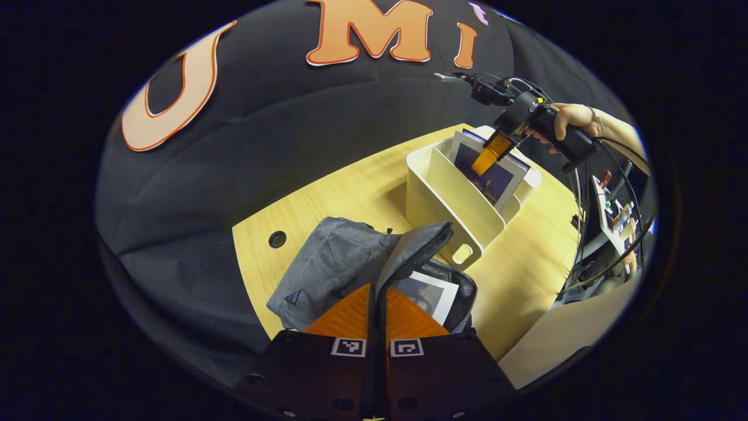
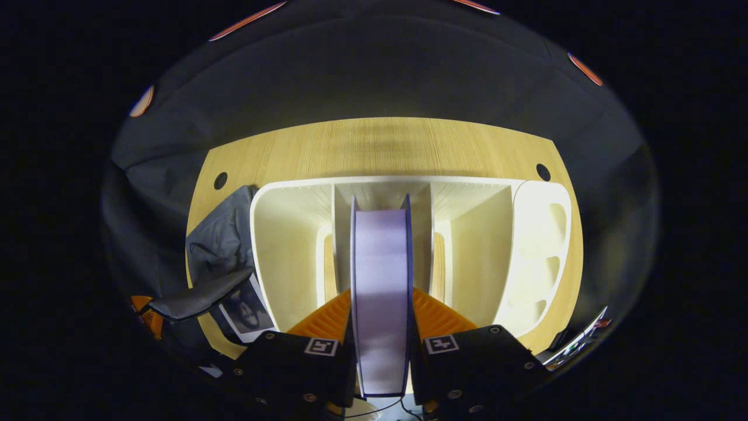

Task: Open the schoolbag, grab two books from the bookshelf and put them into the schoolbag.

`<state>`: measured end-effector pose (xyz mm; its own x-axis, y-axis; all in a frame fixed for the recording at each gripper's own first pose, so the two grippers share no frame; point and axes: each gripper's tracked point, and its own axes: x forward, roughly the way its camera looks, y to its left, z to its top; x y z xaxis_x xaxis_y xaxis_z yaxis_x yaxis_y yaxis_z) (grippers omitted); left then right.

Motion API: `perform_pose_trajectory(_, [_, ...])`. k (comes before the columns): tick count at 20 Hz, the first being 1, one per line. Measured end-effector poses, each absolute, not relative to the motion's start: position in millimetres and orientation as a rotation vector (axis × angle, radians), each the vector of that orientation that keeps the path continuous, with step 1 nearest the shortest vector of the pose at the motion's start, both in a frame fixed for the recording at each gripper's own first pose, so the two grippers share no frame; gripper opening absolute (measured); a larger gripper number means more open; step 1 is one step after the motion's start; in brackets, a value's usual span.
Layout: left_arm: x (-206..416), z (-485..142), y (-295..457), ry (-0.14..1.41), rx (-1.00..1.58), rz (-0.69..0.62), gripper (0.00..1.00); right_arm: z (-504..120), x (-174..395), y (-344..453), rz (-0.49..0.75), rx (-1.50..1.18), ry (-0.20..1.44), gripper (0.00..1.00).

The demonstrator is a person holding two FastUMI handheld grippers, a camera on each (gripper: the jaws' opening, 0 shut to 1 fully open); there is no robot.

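One book (image 1: 432, 295) in schoolbag (image 1: 333, 269), another book (image 2: 381, 292) in bookshelf (image 2: 292, 245).

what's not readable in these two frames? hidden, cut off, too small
- Book covers: right gripper view is edge-on; in the left gripper view the right tool overlaps the cover, print too small.
- Schoolbag interior: the lifted flap and the left tool hide most of it; one corner of a book inside shows.
- Bookshelf compartment floors: blocked by the book and the tool.
- Equipment at the table edge: too small.
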<state>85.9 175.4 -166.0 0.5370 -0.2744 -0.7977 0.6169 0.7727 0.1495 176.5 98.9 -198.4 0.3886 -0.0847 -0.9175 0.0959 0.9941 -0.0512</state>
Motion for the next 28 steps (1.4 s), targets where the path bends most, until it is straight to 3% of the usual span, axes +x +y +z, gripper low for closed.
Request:
perform_pose_trajectory(9, [82, -168, 174, 0.846, 0.434, -0.585, 0.01, -134, 156, 95, -0.152, 0.019, 1.043, 0.36])
perform_pose_trajectory(17, [88, -167, 172, 0.820, 0.452, -0.619, 0.01, -24, 128, 98, -0.195, 0.076, 0.816, 0.36])
perform_pose_trajectory(23, [80, -161, 167, 0.811, 0.505, -0.694, 0.01, 36, 87, 127, -0.143, 0.199, 0.672, 0.35])
perform_pose_trajectory(28, [82, -158, 170, 0.806, 0.535, -0.723, 0.01, 32, 41, 173, -0.079, 0.384, 0.627, 0.35])
